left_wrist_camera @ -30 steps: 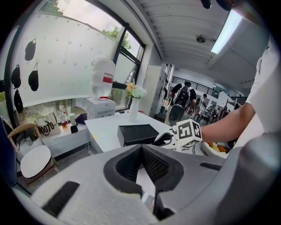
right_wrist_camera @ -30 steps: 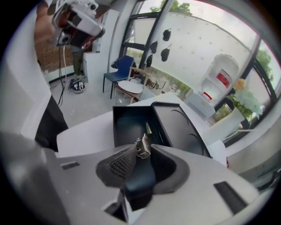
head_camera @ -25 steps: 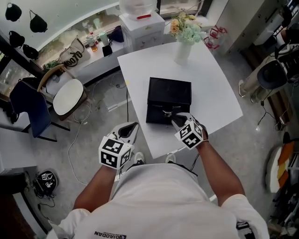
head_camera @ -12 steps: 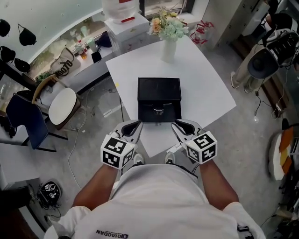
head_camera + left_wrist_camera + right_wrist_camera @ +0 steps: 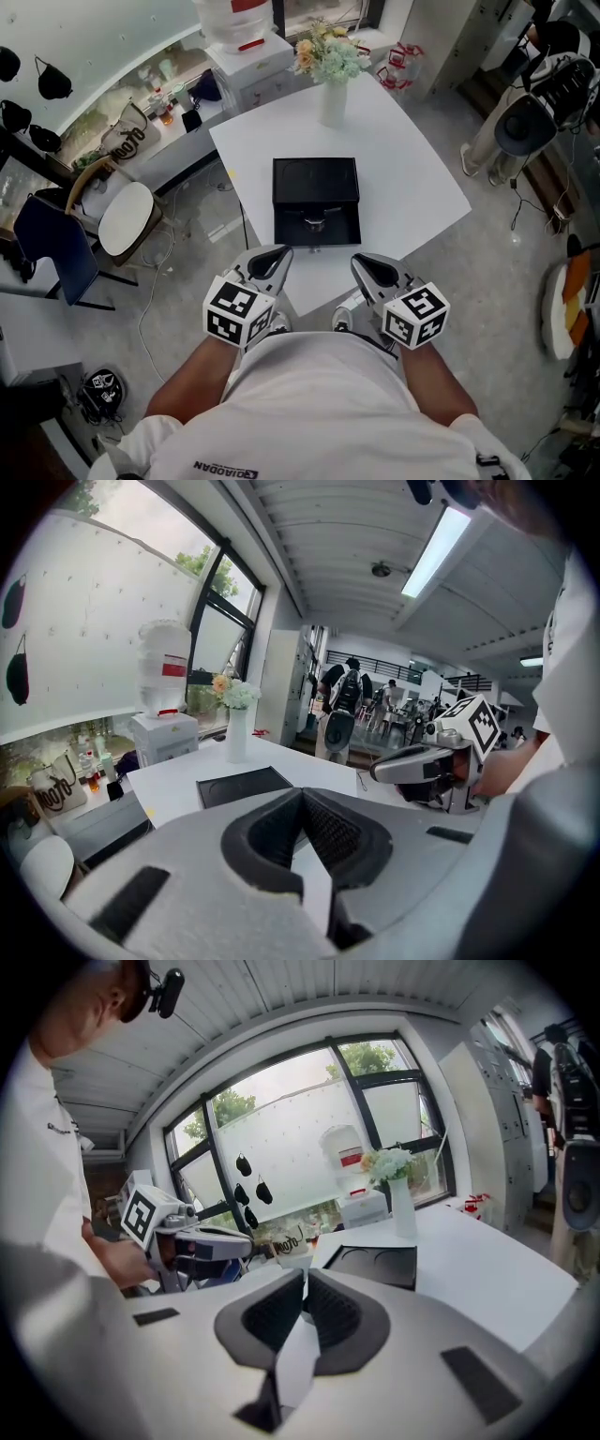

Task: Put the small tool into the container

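Note:
A black container (image 5: pixel 315 180) stands in the middle of the white table (image 5: pixel 412 169). Its front compartment is open, and a small metallic tool (image 5: pixel 315 223) lies inside. Both grippers hover at the table's near corner, short of the container. My left gripper (image 5: pixel 278 251) is shut and empty, its tips meeting (image 5: pixel 302 794). My right gripper (image 5: pixel 361 260) is closing, its tips almost touching (image 5: pixel 304 1279), with nothing between them. The container's lid (image 5: pixel 246 785) (image 5: pixel 375 1262) lies ahead of the jaws in both gripper views.
A white vase of flowers (image 5: pixel 332 70) stands at the table's far edge. Behind it is a white water dispenser (image 5: pixel 244 47). A round-seated chair (image 5: pixel 131 211) is on the left and a fan (image 5: pixel 525 122) on the right. People stand in the background of the left gripper view.
My right gripper drew back from the container's front compartment, leaving the small tool inside, and its jaws came together. Both grippers now sit nearer my body.

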Motion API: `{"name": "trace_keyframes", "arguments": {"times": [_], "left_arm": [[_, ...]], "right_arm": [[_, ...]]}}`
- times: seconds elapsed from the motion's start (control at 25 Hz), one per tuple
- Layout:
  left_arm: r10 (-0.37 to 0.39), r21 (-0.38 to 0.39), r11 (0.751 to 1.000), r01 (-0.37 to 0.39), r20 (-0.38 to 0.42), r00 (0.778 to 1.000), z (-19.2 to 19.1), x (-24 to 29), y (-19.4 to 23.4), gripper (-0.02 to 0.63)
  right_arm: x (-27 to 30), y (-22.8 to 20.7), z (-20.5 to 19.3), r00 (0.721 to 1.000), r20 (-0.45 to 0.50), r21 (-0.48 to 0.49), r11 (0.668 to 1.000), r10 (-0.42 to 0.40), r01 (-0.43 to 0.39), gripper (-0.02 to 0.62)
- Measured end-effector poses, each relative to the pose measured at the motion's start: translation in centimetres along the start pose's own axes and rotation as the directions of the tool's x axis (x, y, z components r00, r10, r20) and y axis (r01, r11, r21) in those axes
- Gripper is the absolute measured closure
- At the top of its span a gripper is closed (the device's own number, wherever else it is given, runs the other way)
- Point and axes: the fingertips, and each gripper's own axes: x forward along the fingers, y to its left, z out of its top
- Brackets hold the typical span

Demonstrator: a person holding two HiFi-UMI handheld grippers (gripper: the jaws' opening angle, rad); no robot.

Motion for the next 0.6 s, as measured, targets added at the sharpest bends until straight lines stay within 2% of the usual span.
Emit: {"name": "trace_keyframes", "arguments": {"times": [0.32,0.6], "left_arm": [[-0.004,0.009,1.000,0.004,0.005,1.000,0.3,-0.4,-1.2,0.597],[0.012,0.005,1.000,-0.012,0.017,1.000,0.5,-0.8,-1.1,0.597]], "right_arm": [[-0.7,-0.4,0.0,0.998,0.049,0.066,0.997,0.025,-0.028,0.589],[-0.8,-0.3,0.2,0.998,0.053,0.048,0.998,0.032,-0.035,0.589]]}}
